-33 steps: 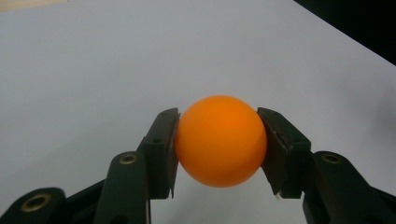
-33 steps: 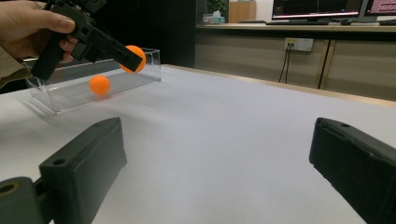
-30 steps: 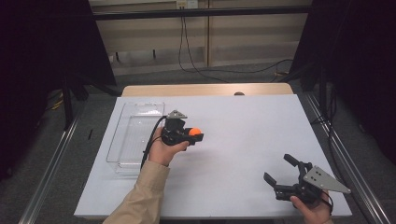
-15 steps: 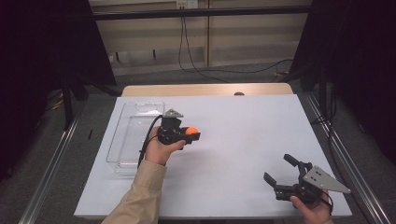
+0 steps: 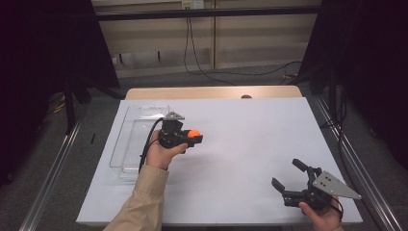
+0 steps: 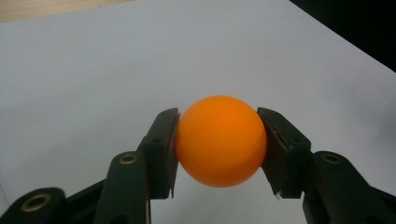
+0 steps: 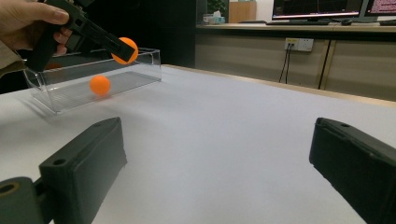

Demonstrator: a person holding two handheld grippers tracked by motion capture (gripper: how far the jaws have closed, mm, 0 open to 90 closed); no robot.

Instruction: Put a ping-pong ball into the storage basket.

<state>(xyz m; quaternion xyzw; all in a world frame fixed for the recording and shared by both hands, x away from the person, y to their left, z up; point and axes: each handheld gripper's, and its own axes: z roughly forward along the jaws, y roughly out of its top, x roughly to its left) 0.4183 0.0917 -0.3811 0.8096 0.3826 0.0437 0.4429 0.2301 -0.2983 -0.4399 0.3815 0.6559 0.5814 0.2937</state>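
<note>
Little has moved: left tool (image 6: 219, 149) clamps the orange ball (image 6: 220, 141) between its pads, beside the clear tray (image 5: 126, 144).

Orange ping-pong ball (image 6: 220, 141): smooth, round, undamaged, clamped on both sides between the left gripper (image 5: 192, 138) pads, held clear above the white table, just right of the clear plastic tray (image 5: 126, 144). Second orange ball (image 7: 100, 85) lies inside that tray.

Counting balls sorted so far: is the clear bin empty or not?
Not empty. In the right gripper view, one orange ball lies inside the clear bin.
</note>
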